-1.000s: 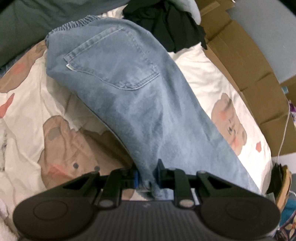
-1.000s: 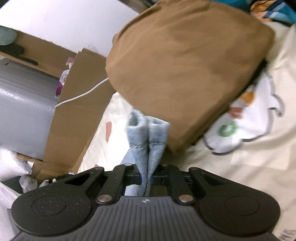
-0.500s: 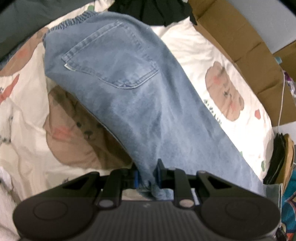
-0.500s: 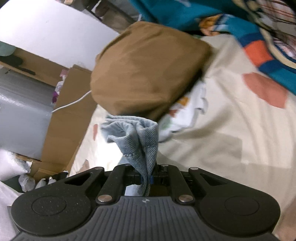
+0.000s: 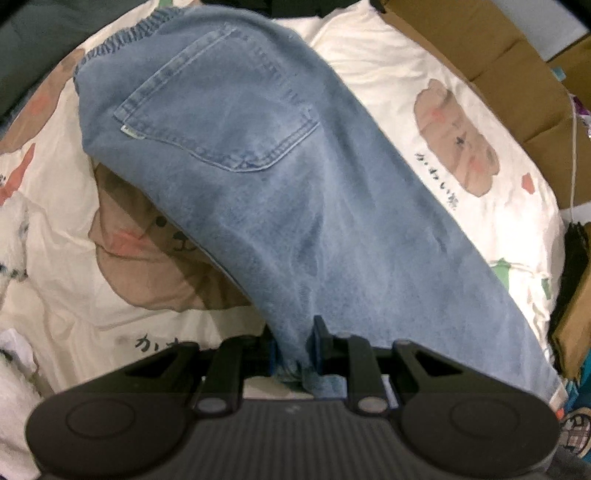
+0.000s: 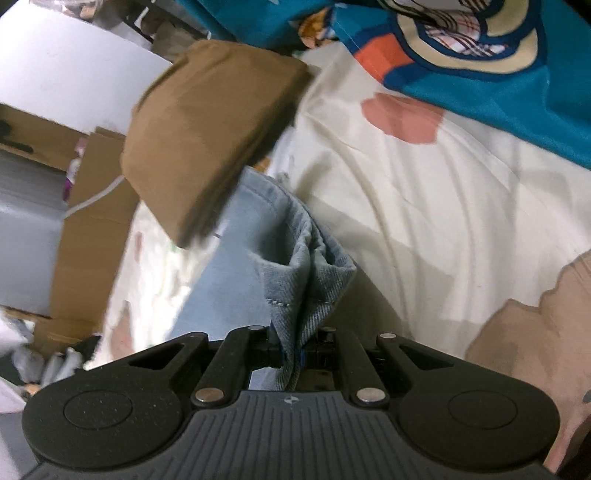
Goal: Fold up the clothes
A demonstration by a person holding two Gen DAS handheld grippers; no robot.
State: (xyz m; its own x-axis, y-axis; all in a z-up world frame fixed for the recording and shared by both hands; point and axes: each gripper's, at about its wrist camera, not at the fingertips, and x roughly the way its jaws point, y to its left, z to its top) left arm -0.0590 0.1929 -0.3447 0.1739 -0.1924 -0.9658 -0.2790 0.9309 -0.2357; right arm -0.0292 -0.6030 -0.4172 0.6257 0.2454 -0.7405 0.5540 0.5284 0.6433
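Light blue jeans stretch across the cream bear-print bedsheet, back pocket up, elastic waistband at the far top left. My left gripper is shut on a bunched edge of the denim at the near end, lifting it off the sheet. In the right wrist view, my right gripper is shut on the folded hem end of the jeans, which rises in pleats from between the fingers. The rest of that leg trails off to the left over the bedsheet.
A folded brown garment lies just beyond the held hem. A teal patterned blanket covers the far right. Cardboard boxes line the bed's far side, with a white cable. Dark clothing sits past the waistband.
The right gripper has carried the hem away from the brown garment, toward the open sheet and teal blanket. The left gripper shifted with its denim; the waistband now sits higher in its view.
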